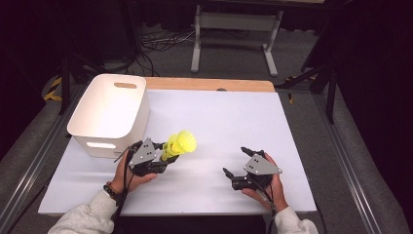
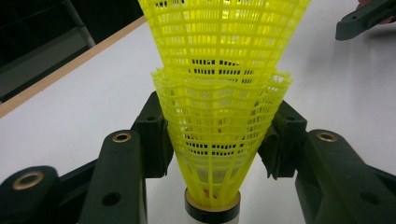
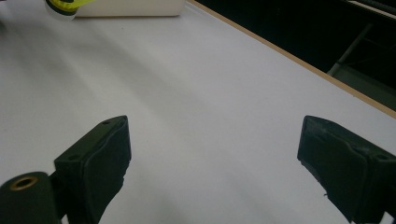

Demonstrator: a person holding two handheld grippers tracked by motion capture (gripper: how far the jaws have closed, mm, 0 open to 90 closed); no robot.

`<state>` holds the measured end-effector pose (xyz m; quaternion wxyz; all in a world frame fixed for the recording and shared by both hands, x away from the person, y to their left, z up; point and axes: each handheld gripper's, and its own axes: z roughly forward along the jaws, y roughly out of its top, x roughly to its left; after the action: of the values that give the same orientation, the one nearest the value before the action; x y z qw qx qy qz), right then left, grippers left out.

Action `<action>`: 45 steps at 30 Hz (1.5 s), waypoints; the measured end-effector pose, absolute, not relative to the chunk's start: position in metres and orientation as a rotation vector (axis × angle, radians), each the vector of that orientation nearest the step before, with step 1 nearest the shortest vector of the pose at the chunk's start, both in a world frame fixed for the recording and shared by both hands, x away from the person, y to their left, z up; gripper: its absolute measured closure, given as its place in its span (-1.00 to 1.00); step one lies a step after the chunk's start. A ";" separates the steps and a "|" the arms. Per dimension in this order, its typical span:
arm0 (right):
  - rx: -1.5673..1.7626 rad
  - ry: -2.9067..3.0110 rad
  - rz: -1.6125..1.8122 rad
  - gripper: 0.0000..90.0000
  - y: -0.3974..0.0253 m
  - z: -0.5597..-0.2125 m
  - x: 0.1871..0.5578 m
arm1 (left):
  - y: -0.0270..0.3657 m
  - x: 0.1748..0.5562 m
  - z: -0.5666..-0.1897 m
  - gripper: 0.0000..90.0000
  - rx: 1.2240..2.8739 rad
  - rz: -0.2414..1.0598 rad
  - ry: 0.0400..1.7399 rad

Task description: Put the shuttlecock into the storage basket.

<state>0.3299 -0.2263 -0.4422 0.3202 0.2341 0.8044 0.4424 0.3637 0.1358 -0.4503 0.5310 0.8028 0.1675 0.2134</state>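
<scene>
Two yellow plastic mesh shuttlecocks [image 1: 181,144], one nested in the other, are held by my left gripper [image 1: 163,155] just right of the white bin [image 1: 104,114]. In the left gripper view the jaws of the left gripper [image 2: 217,135] press on both sides of the shuttlecock skirt [image 2: 219,93], whose cork base points toward the camera. My right gripper [image 1: 236,161] rests low over the white table [image 1: 219,122] at the front right, open. In the right gripper view the right gripper [image 3: 215,149] has wide-spread jaws with only bare table between them, and the shuttlecock base [image 3: 63,5] shows far off.
The white bin with handle cutouts stands at the table's left back corner, and its wall [image 3: 130,8] shows in the right gripper view. A wooden strip [image 1: 209,84] edges the table's far side. Desk legs and cables lie on the floor beyond.
</scene>
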 end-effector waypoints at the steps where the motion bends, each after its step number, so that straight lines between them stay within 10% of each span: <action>1: 0.617 2.114 1.163 -0.77 -0.226 -0.442 0.330 | 0.137 0.364 -0.449 0.16 1.919 0.511 0.397; 45: 0.597 2.117 1.167 -0.83 -0.224 -0.443 0.329 | 0.153 0.359 -0.437 0.16 1.856 0.537 0.409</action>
<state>0.3293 -0.2241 -0.4434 0.3201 0.2270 0.8056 0.4439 0.3591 0.1534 -0.4368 0.5509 0.7842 0.1731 0.2270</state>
